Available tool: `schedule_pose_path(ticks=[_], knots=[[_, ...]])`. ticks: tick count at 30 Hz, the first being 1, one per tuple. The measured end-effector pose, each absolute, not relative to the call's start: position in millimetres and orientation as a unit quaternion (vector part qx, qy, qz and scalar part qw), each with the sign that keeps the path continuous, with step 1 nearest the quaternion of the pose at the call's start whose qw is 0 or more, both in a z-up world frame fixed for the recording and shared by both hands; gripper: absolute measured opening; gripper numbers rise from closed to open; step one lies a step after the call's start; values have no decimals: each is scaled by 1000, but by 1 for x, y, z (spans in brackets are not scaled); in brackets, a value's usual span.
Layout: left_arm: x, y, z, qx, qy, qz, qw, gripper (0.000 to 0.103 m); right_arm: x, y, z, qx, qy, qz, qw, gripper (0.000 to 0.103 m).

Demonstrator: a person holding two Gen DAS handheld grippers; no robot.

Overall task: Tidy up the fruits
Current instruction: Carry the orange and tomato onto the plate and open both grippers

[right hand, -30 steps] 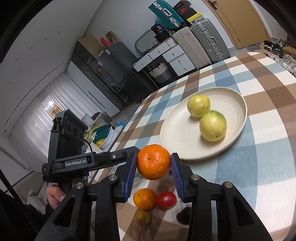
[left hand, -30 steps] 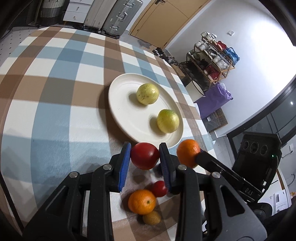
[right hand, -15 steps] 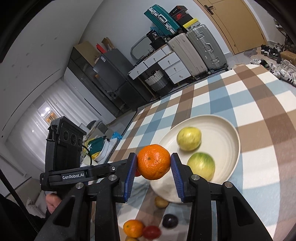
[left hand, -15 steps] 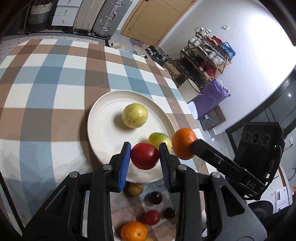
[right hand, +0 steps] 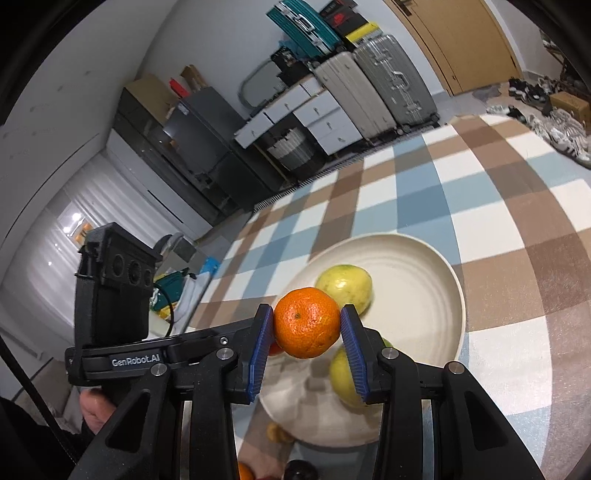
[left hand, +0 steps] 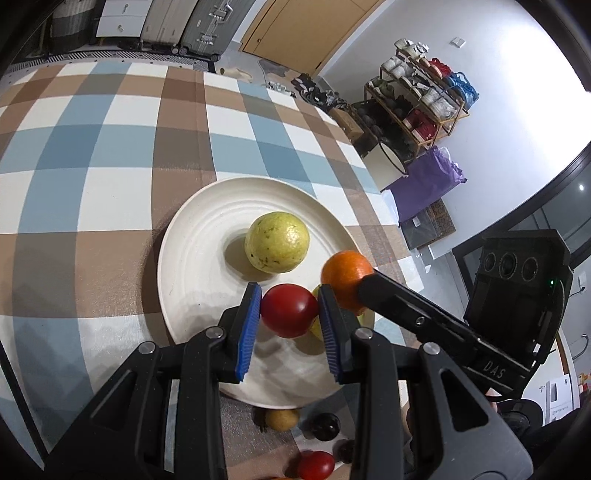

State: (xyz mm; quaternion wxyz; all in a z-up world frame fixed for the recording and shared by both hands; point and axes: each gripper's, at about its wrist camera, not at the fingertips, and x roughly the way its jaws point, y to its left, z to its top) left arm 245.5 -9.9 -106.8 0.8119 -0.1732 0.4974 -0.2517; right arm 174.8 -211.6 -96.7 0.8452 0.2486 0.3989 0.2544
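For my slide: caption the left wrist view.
Left gripper carries a red tomato over the white plate holding a yellow-green fruit.

This is a home, a lived-in room of a flat. Hard-shell suitcases [right hand: 373, 88] stand along the wall beside a white drawer unit [right hand: 295, 118] and a laundry basket [right hand: 291, 151]. A wooden shoe rack [left hand: 421, 107] is full of shoes, near a wooden door [left hand: 295, 33]. A checked tablecloth [left hand: 110, 147] covers the table, and curtains [right hand: 48, 266] hang at a window.
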Motion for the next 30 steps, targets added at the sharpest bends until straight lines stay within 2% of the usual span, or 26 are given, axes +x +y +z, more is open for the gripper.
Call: schedule_pose_path(ticks=[13,15,21,25,30], knots=[[257,-16,-120,-167,505,-248,809,29,178,-209,-100,234,401,231,855,41],[256,-16,-118,-162,503,-247,812,29,177,-211,-97,234,395,229,858,49],[248,-11,-110,-162,497,-242,818,34,171,-212,-84,220,379,228,869,50],[237,-7,-100,-157,484,-238,827,42,164,-215,-75,220,366,225,876,52],[219,-4,-88,-143,472,-231,839,43,153,-214,-65,212,353,223,883,56]])
